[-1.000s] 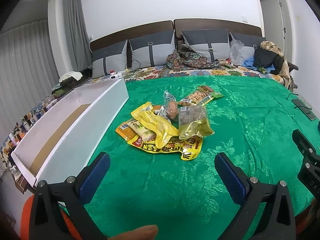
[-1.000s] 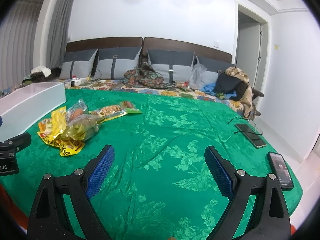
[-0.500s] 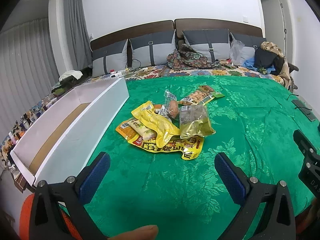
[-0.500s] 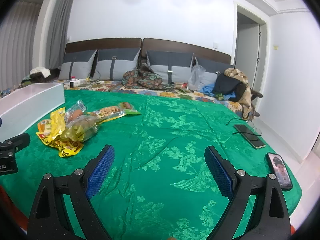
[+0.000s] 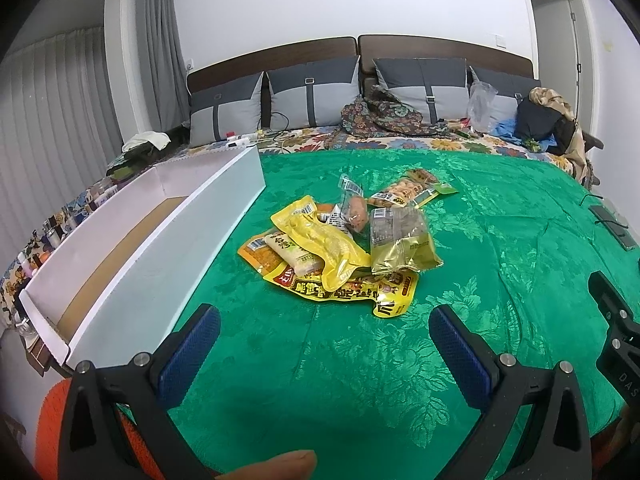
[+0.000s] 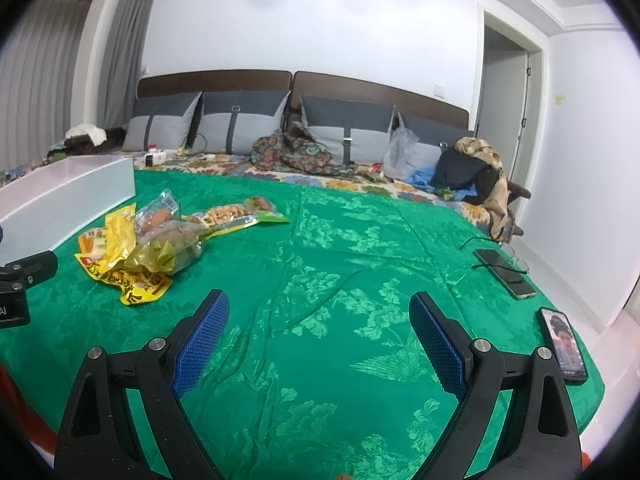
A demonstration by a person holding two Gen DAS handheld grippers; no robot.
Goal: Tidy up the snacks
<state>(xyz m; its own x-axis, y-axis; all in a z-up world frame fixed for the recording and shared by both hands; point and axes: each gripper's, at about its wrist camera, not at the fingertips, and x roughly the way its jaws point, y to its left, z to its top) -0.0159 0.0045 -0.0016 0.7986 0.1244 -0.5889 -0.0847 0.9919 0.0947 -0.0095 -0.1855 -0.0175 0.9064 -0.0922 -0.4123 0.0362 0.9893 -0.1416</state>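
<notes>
A home bedroom, plainly. Wide bed under a green bedspread, grey pillows along a dark headboard (far side), pleated curtains left, doorway far right.

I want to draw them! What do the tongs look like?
Both the left tongs and the right tongs have black, triangle-shaped frames with silver bolts. Their fingers carry bumpy blue pads. White letters mark the black body of the right tongs, seen at the left camera's edge.
</notes>
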